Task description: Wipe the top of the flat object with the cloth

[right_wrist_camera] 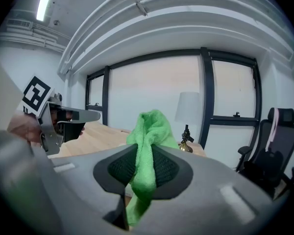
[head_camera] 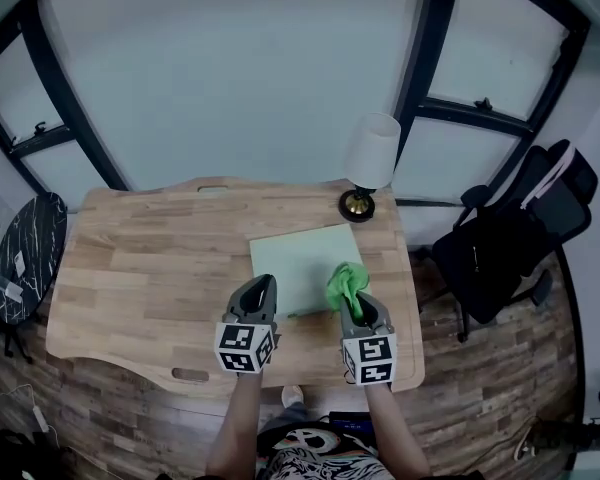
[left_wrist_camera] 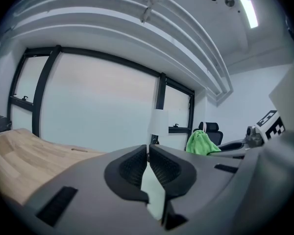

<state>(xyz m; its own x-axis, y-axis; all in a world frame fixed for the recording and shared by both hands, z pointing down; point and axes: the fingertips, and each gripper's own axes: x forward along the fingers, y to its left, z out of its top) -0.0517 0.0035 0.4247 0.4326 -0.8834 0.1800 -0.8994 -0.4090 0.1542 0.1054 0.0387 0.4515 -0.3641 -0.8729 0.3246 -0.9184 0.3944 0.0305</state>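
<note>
- The step in hand is judged to be the carry of the cloth to the work. It is held clear of the surface, and no wiping contact is seen yet.
- The right hand-held gripper is clamped on the cloth. A bunched fold stands up out of the jaws and a tail hangs beneath them.
- The flat object, a pale green sheet, lies on the bench just ahead of and below both hand-held grippers. Its near right corner is under the cloth.
- The left hand-held gripper is pressed together at the tips. A pale sliver is seen in the gap behind them, most likely the flat object viewed from above. Whether its edge is nipped cannot be told.
- A lamp stands beyond the right hand-held gripper, past the far right corner of the flat object.
- The next move is judged to call for the right hand-held gripper to be lowered until the hanging cloth bears on the sheet, then drawn across it in strokes.
- The sheet may slide, so it may need to be steadied by the left hand-held gripper. The lamp should be kept clear of on far strokes.
</note>
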